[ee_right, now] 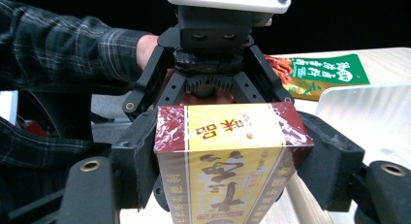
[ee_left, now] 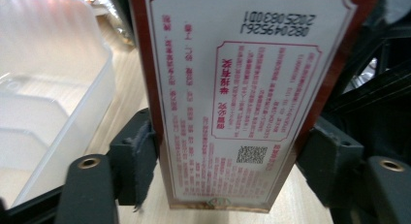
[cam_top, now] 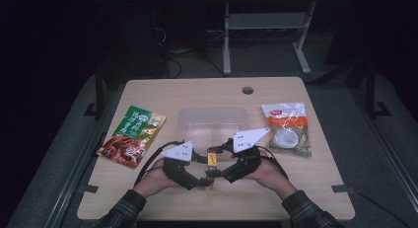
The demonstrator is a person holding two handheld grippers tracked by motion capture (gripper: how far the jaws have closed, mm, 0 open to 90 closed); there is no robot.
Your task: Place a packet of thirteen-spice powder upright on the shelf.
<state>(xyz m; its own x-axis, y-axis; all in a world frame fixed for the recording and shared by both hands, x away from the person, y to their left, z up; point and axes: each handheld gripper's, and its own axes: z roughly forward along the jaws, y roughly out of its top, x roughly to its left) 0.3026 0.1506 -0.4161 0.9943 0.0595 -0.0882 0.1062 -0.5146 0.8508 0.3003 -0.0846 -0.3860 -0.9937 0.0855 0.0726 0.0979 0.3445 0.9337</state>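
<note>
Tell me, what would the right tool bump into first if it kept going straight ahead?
Likely the left tool: it faces the right tool just beyond the small box that both clamp. Depth is unclear.

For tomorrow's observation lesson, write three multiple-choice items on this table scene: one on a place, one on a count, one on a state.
1. Where is the green and red pouch?
A. left of the clear tray
B. inside the tray
C. on the floor

2. How many pouches lie on the table?
A. one
B. two
C. four

3. How is the small box held?
A. lying free
B. by one pair of tongs
C. between both tongs

Key: 1 A, it lies on the wood beside the tray. 2 B, the green one and the white and orange pouch. 3 C, left tongs and right tongs both press its sides.
</note>
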